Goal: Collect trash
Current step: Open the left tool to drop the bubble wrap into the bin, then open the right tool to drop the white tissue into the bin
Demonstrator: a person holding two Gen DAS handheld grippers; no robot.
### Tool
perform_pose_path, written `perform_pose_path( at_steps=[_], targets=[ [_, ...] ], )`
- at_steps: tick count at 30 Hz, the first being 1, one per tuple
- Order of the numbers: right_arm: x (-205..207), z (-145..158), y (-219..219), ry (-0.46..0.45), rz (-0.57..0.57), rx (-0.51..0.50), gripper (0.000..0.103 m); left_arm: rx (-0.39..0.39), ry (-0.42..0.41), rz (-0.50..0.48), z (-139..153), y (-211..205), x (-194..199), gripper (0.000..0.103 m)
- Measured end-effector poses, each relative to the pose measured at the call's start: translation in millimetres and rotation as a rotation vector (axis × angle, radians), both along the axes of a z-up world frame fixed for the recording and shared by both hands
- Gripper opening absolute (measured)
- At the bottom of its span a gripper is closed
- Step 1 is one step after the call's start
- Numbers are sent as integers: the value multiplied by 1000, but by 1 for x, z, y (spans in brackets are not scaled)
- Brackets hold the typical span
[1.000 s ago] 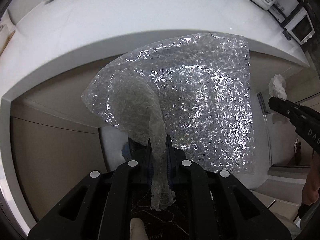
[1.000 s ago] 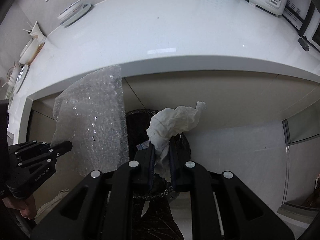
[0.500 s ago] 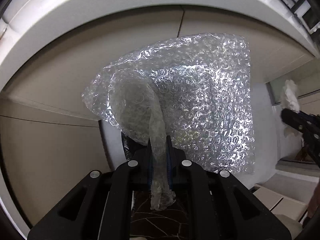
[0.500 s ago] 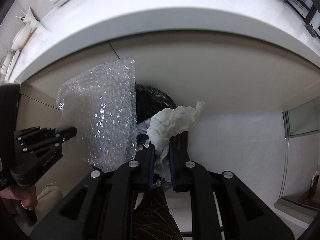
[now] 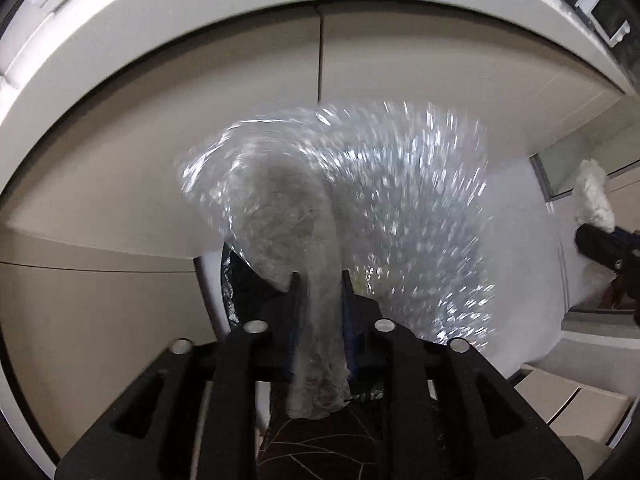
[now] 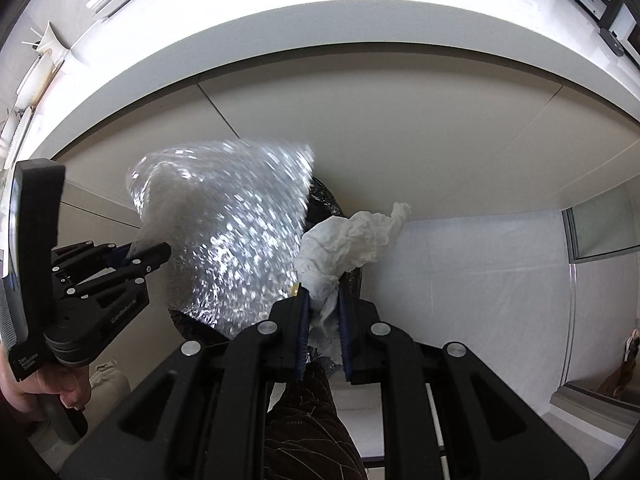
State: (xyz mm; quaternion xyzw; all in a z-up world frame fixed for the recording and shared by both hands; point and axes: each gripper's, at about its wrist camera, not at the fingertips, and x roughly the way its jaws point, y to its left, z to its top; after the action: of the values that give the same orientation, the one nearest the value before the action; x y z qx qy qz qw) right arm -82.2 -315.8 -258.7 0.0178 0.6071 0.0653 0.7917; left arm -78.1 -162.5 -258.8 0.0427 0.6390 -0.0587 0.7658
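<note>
Left gripper (image 5: 320,280) just loosening round one blurred, seemingly slipping bubble wrap (image 5: 380,200); right gripper (image 6: 323,300) clenches one tissue (image 6: 352,236).

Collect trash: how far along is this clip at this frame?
Done: both pieces are picked up and brought over the black-lined bin. In hand: the left hand-held gripper has just been opening, and the bubble wrap, blurred, still lies between its parted fingers; the right hand-held gripper is shut on the crumpled tissue. Left: the wrap must fall in and the tissue be released.
</note>
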Motion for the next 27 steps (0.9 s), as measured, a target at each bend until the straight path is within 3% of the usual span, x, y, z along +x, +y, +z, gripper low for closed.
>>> perform_pose_path(
  at_steps=[2, 4, 9, 15, 19, 27],
  targets=[
    [1, 1, 2, -2, 4, 0, 12, -23, -25, 16, 6, 5, -2, 44],
    [-1, 4, 0, -2, 9, 4, 12, -44, -41, 26, 13, 8, -1, 46],
    [4, 7, 11, -2, 35, 15, 12, -70, -79, 72, 32, 23, -2, 72],
    [11, 5, 29, -1, 75, 22, 12, -96, -110, 133, 48, 39, -5, 91],
    [16, -3, 43, 4, 105, 18, 12, -95, -130, 168, 48, 44, -10, 97],
    [23, -20, 61, 34, 142, 4, 12, -102, -120, 238, 41, 66, -15, 97]
  ],
)
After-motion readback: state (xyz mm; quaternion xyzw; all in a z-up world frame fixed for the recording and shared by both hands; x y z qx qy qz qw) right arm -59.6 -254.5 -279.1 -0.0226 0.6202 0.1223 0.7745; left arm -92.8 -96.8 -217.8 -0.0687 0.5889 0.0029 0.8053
